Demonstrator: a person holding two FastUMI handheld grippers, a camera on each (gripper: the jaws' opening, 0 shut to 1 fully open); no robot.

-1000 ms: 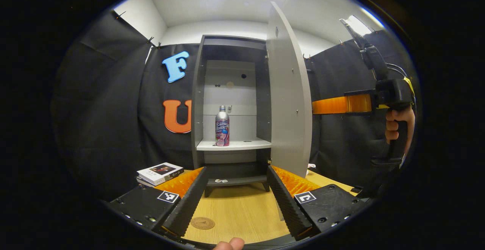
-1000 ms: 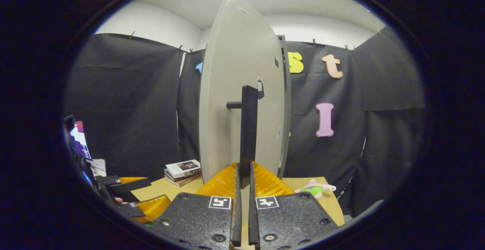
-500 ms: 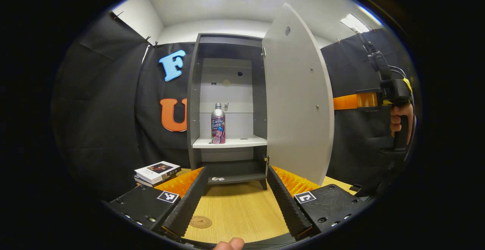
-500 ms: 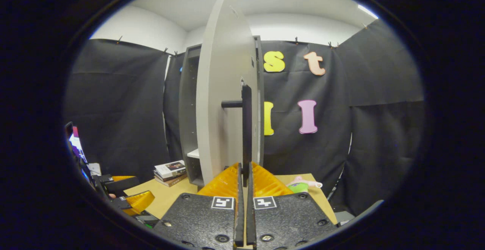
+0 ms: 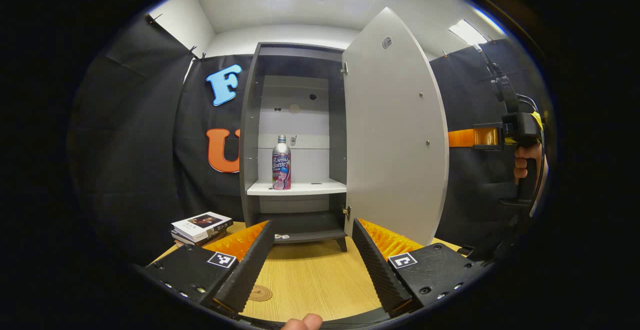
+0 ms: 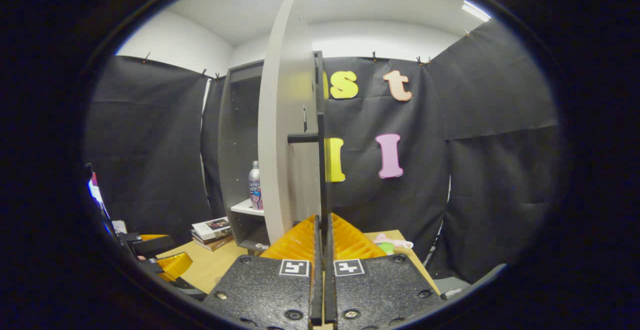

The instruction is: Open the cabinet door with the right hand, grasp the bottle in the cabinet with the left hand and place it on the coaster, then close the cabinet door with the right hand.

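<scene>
1 bottle (image 5: 281, 163) on shelf, 1 door (image 5: 395, 125) open, 1 coaster (image 5: 260, 293)

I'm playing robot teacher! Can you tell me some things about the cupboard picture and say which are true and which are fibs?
1. The cabinet door is open. True.
2. The bottle lies on its side. False: it stands upright on the shelf.
3. The right gripper has its jaws shut on the door handle. True.
4. The left gripper holds the bottle. False: its jaws are open and empty.
5. The coaster sits on the books. False: it lies on the table.
</scene>
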